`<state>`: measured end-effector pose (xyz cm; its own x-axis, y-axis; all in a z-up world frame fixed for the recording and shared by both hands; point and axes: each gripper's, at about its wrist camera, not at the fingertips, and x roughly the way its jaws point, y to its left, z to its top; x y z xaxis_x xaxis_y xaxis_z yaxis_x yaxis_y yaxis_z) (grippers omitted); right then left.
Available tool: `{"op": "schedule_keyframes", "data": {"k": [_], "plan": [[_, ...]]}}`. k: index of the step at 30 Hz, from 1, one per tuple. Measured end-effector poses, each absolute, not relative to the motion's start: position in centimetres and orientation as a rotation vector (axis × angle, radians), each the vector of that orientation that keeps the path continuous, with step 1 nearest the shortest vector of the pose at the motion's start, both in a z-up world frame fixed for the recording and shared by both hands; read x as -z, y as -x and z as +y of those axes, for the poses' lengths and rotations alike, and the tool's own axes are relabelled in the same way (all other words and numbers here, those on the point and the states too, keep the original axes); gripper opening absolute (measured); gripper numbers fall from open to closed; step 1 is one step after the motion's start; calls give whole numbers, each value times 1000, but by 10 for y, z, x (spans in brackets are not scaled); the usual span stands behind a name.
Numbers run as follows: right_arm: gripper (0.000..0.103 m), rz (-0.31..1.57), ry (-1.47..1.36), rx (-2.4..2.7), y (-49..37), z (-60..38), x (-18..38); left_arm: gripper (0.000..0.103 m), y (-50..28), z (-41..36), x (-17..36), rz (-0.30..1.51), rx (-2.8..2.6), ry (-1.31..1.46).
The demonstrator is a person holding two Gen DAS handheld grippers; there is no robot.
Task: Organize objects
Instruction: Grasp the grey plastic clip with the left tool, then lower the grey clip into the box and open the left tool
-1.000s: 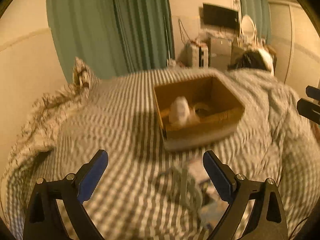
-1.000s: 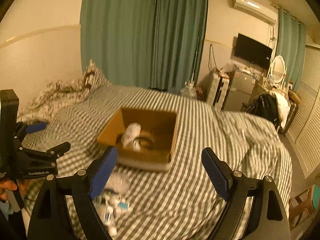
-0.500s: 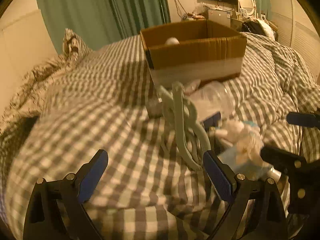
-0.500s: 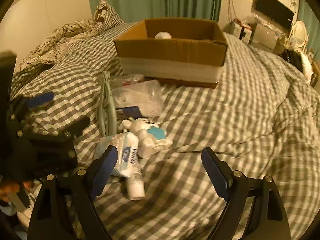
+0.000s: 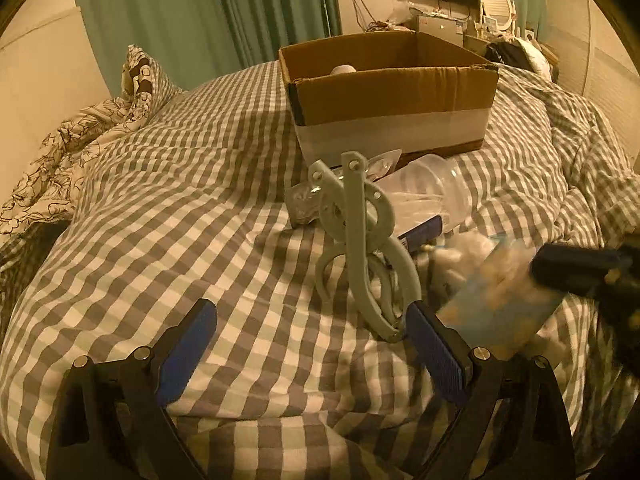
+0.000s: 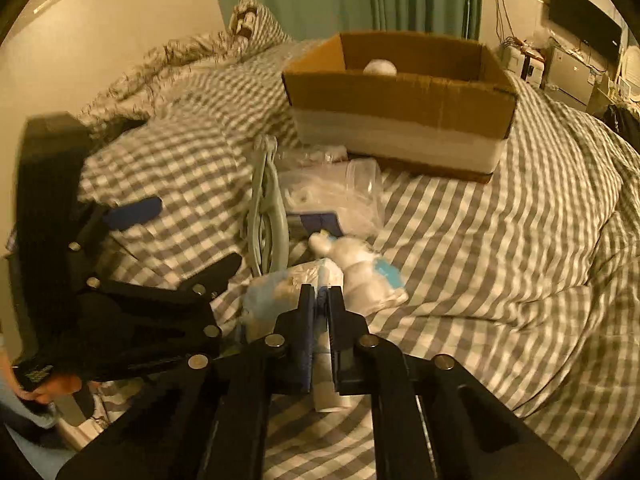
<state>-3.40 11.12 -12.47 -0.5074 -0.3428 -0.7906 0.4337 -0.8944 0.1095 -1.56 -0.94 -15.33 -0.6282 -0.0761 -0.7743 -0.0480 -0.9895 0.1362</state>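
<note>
A cardboard box stands on the checked bedspread, with a white round thing inside. In front of it lies a pile: a pale green folding hanger, a clear plastic container, a white plush toy and a white tube. My left gripper is open, its right finger beside the hanger's end. My right gripper is shut on the white tube and a blue-white packet; it shows blurred in the left wrist view.
A crumpled floral blanket and pillow lie at the bed's left. Green curtains hang behind. A TV, shelves and clutter stand at the far right. The duvet bunches up to the right of the box.
Both grippers have dropped low over the bed toward the pile. The right gripper, open before, has closed on the white tube and packet. The left gripper stays open, nearer the hanger.
</note>
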Motion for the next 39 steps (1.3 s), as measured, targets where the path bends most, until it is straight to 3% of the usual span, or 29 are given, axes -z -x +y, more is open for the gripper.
{"op": "schedule_keyframes", "data": {"k": [12,14,16,21,22,27,36,39], "plan": [[5,159,-1076,2638,42,167,75,95,45,10,159,-148,2826,-1402],[5,159,-1080,2644,44,170,75,87,54,11,164,-151,2812,-1428],[5,159,-1089,2645,46,173,79,73,62,9,173,-109,2802,-1492],[5,169,-1117,2635,47,172,88,66,68,13,179,-110,2805,-1517],[5,173,-1123,2634,48,172,90,41,67,14,178,-111,2821,-1519],[5,173,-1120,2641,45,172,88,38,61,22,173,-203,2857,-1522],[5,196,-1026,2698,33,178,56,32,48,17,129,-93,2972,-1484],[5,203,-982,2708,32,179,42,16,46,18,108,-71,3026,-1444]]}}
